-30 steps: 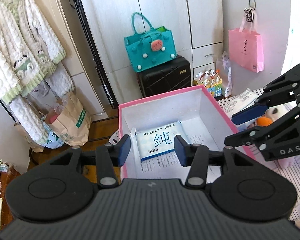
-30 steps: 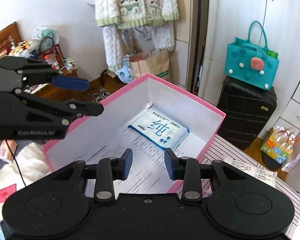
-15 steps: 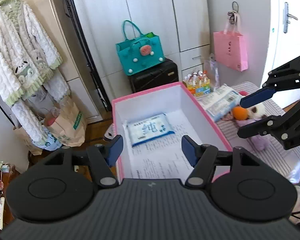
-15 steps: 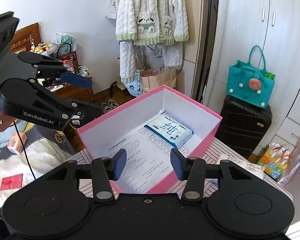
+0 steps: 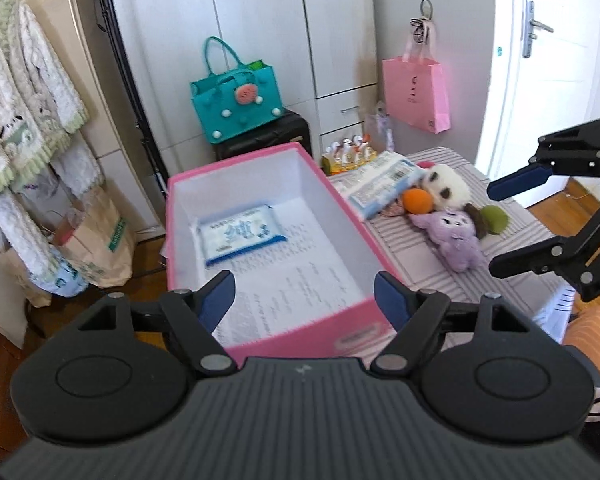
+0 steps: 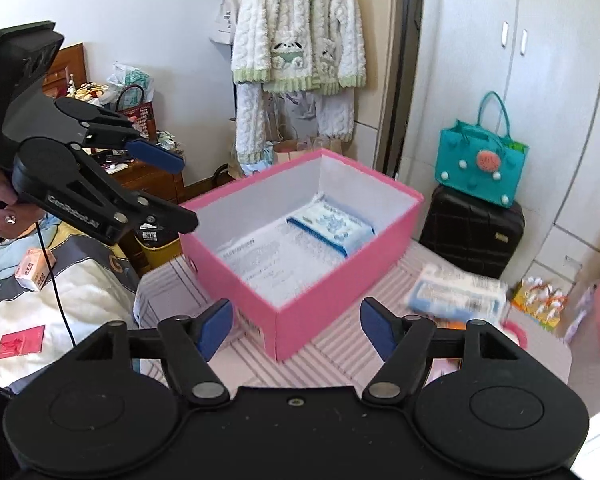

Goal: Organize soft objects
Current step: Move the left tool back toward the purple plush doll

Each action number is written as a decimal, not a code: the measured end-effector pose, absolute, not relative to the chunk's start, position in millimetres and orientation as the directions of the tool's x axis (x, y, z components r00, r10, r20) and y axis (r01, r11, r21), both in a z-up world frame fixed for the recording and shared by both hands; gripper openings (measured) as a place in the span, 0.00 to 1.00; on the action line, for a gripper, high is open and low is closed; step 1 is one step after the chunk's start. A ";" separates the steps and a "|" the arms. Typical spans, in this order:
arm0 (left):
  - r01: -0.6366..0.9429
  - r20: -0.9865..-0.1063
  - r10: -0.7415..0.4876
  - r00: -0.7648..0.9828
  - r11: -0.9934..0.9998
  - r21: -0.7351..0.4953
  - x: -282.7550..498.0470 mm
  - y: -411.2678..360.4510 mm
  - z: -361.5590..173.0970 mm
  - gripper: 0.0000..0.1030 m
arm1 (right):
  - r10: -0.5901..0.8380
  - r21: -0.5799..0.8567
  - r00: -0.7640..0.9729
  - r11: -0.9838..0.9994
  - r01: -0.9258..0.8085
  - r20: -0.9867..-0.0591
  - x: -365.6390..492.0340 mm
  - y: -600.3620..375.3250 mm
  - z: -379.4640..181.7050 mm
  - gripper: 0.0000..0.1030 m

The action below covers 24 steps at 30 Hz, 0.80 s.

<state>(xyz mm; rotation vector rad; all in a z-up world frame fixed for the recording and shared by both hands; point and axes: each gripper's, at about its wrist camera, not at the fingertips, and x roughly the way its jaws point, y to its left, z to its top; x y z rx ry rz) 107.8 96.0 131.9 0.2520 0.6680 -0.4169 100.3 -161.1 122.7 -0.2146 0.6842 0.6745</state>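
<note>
A pink box with a white inside stands on the striped table. A blue-and-white wipes pack lies at its far end on a printed sheet. My left gripper hovers over the box's near end, its jaws opening with nothing between them. Right of the box lie a second tissue pack, a panda plush, an orange ball, a purple plush and a green ball. My right gripper hangs before the box's near corner, jaws opening and empty.
A teal bag sits on a black suitcase behind the box, and a pink bag hangs on the wall. A fluffy robe hangs over paper bags. A bed with a quilt lies left of the table.
Both grippers have drawn back from the box and their jaws have spread wider. The wipes pack stays in the box. The plush toys have come into the left wrist view.
</note>
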 end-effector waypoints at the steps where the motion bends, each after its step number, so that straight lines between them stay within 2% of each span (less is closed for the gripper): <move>1: 0.457 -0.643 -0.302 0.704 0.886 0.083 104.3 94.5 128.1 0.74 | 0.500 0.034 0.576 0.774 -0.633 -0.647 96.8 -165.4 118.1 0.73; 3: 0.469 -0.640 -0.323 0.697 0.880 0.067 97.2 91.2 120.4 0.74 | 0.496 0.045 0.578 0.783 -0.621 -0.648 90.6 -174.6 108.7 0.74; 6: 0.478 -0.633 -0.351 0.690 0.877 0.036 88.8 86.4 107.0 0.84 | 0.491 0.059 0.578 0.793 -0.607 -0.651 82.5 -186.7 95.1 0.81; 14: 0.458 -0.577 -0.384 0.721 0.889 -0.019 77.5 69.5 76.6 0.84 | 0.485 0.152 0.579 0.835 -0.528 -0.656 76.2 -222.3 52.7 0.81; 17: 0.462 -0.546 -0.392 0.740 0.887 -0.011 75.0 58.0 67.4 0.86 | 0.444 0.124 0.615 0.862 -0.492 -0.652 72.1 -229.2 34.6 0.81; 24: 0.503 -0.524 -0.474 0.708 0.859 -0.098 76.2 30.7 47.5 0.88 | 0.416 0.080 0.668 0.878 -0.473 -0.617 65.7 -238.1 2.5 0.81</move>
